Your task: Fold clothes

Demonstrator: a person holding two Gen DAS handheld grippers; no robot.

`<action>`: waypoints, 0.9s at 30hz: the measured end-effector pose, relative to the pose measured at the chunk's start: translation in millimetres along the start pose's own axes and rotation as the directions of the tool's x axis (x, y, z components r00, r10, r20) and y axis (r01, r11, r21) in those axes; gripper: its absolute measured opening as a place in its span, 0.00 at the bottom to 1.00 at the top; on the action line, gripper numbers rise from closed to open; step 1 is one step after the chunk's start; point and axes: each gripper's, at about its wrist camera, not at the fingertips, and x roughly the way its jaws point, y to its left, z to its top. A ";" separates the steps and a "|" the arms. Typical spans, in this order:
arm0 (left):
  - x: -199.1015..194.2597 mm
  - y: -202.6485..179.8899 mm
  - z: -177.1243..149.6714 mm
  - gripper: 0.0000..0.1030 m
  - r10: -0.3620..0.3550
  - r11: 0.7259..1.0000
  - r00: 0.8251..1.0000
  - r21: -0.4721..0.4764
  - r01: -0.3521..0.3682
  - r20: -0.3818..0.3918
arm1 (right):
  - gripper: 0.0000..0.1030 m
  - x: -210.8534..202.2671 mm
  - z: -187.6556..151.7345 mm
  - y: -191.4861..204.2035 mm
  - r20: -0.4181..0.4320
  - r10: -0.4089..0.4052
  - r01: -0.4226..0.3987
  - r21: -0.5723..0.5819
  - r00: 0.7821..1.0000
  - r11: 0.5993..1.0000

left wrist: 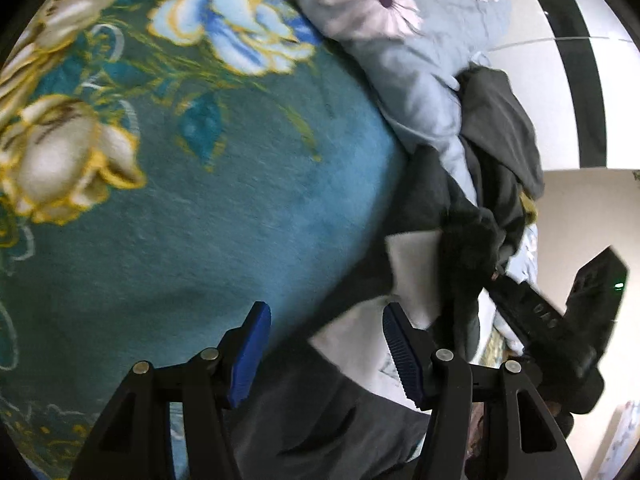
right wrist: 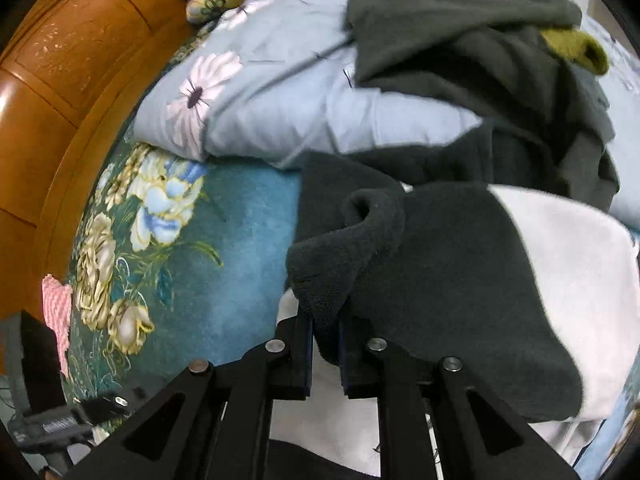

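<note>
Right tongs (right wrist: 325, 344) pinch dark fleece (right wrist: 440, 280), seemingly.

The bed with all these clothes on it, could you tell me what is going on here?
A person is folding laundry on a bed covered by a teal floral blanket. The right tool is shut on a rolled edge of the dark fleece garment, which lies over something white. The left tool is open above the blanket and the garment's edge, holding nothing. More dark clothes are heaped on the pale blue duvet behind.
</note>
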 end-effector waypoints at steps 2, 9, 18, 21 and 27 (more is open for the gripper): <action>2.7 -6.7 -0.8 0.61 -0.023 1.000 1.000 0.013 0.023 -0.008 | 0.10 -12.6 1.3 6.4 0.046 0.033 -0.034 0.010 0.998 0.999; -0.3 -11.4 -4.2 0.61 -0.018 0.999 1.000 0.048 0.019 -0.014 | 0.10 10.1 -0.7 26.6 -0.047 0.034 -0.036 -0.047 0.998 0.998; 4.5 0.1 -11.2 0.61 0.006 0.999 0.999 0.037 -0.005 -0.043 | 0.50 3.9 -5.4 8.3 -0.092 0.186 -0.183 0.041 0.978 0.982; 7.6 -1.5 -17.0 0.61 0.023 0.997 0.998 0.079 -0.018 -0.063 | 0.51 -27.7 -10.6 -8.5 -0.040 0.205 -0.204 0.026 0.978 0.979; 10.7 -2.0 -34.8 0.61 0.128 0.970 0.988 0.217 -0.106 -0.091 | 0.51 -103.4 -40.1 -106.2 0.042 0.144 -0.148 0.141 0.989 0.979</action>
